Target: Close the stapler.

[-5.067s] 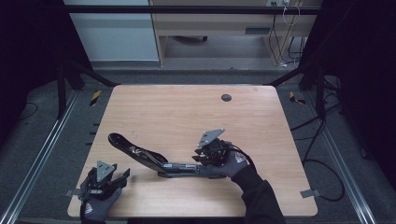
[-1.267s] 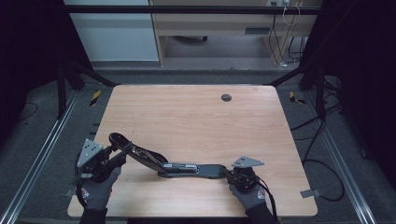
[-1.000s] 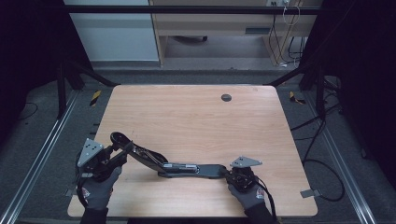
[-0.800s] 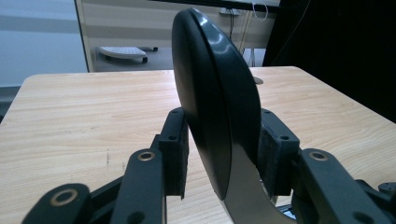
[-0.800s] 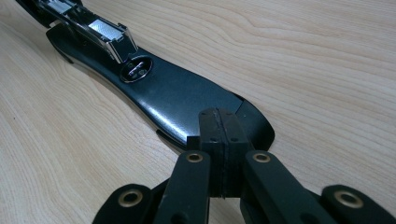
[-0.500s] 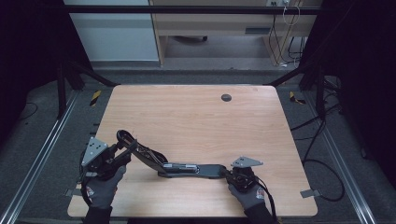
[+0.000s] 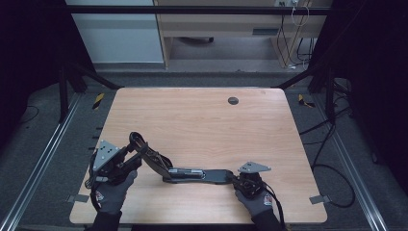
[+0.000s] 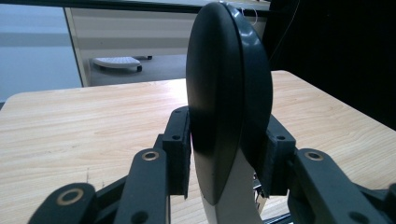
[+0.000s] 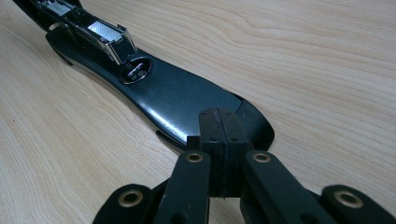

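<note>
A: High view. A long black hinged tool (image 7: 185, 171) lies on the wooden tabletop (image 7: 202, 120) near the near edge. Its right half rests flat; its left half rises at an angle toward the left hand-held gripper (image 7: 126, 156).

B: Confirmed. The right hand-held gripper (image 7: 236, 179) sits at the tool's right end, a gloved hand (image 7: 255, 199) behind it. A second gloved hand (image 7: 109, 192) carries the left one. A small dark round inset (image 7: 233, 100) sits in the far part of the tabletop.

A: Left gripper view. The jaws stand partly apart and press on both sides of the tool's rounded black end (image 8: 229, 98), which stands upright between the pads (image 8: 180, 154). They have just been closing slightly on it.

B: Grip noted: the left hand-held gripper (image 8: 224, 158) has hold of the raised end, above the tabletop (image 8: 93, 121).

A: Right gripper view. The right hand-held gripper (image 9: 219, 135) has its jaws fully together, pads meeting, nothing seen between them.

B: Its tips rest on or just over the flat black blade-like end (image 9: 187, 100); contact I cannot tell. A metal clip and a round rivet (image 9: 137, 70) lie farther along the tool.
</note>
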